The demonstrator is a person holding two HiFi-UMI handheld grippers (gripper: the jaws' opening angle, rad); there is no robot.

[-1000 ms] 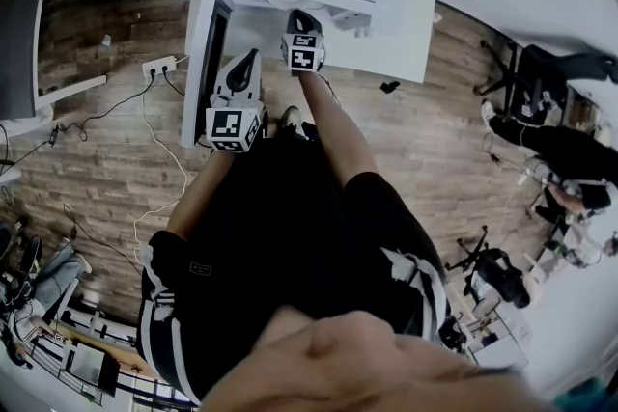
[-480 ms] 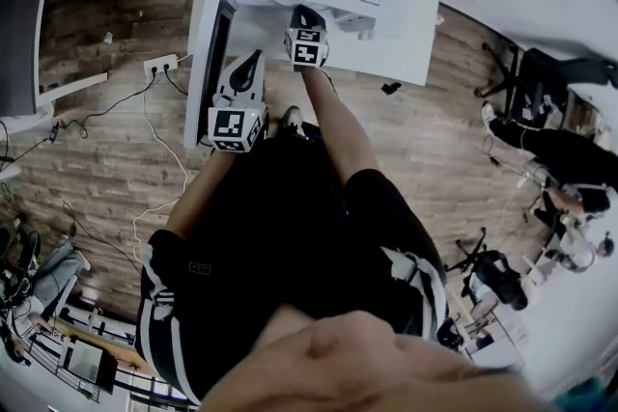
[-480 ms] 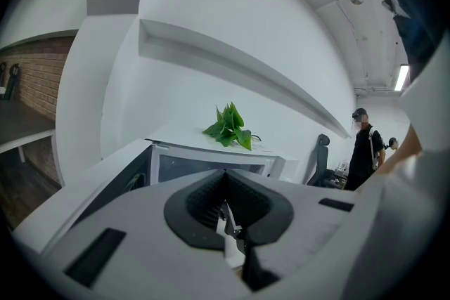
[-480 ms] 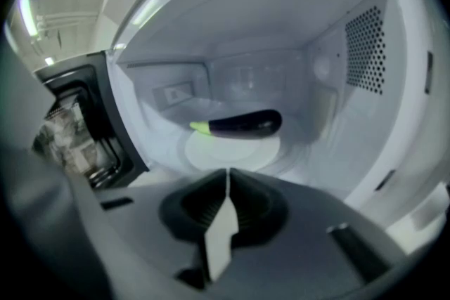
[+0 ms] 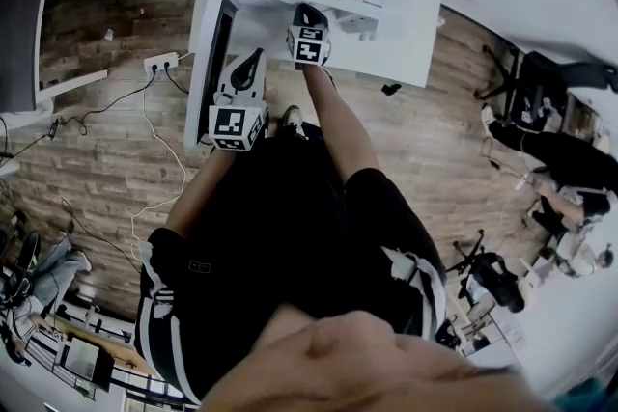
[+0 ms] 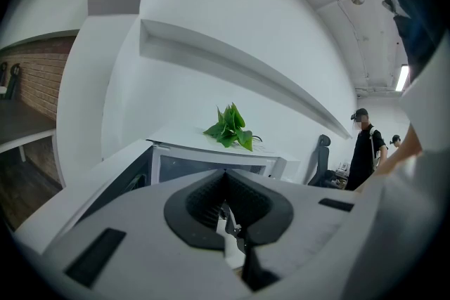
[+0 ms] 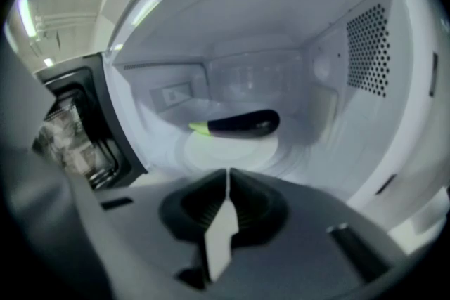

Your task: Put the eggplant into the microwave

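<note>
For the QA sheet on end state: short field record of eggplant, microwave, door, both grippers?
eggplant: lying on its side on the turntable, green stem end at left in the right gripper view
microwave: cavity open
door: swung open to the left
right gripper: jaws together, empty, facing the cavity, apart from the eggplant
left gripper: jaws together, nothing held
plant: on top of the microwave
task: eggplant is in; door not yet closed

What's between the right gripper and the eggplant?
Nothing is in the way. In the right gripper view, only the bare white floor of the microwave lies between the right gripper, its jaws shut, and the eggplant.
</note>
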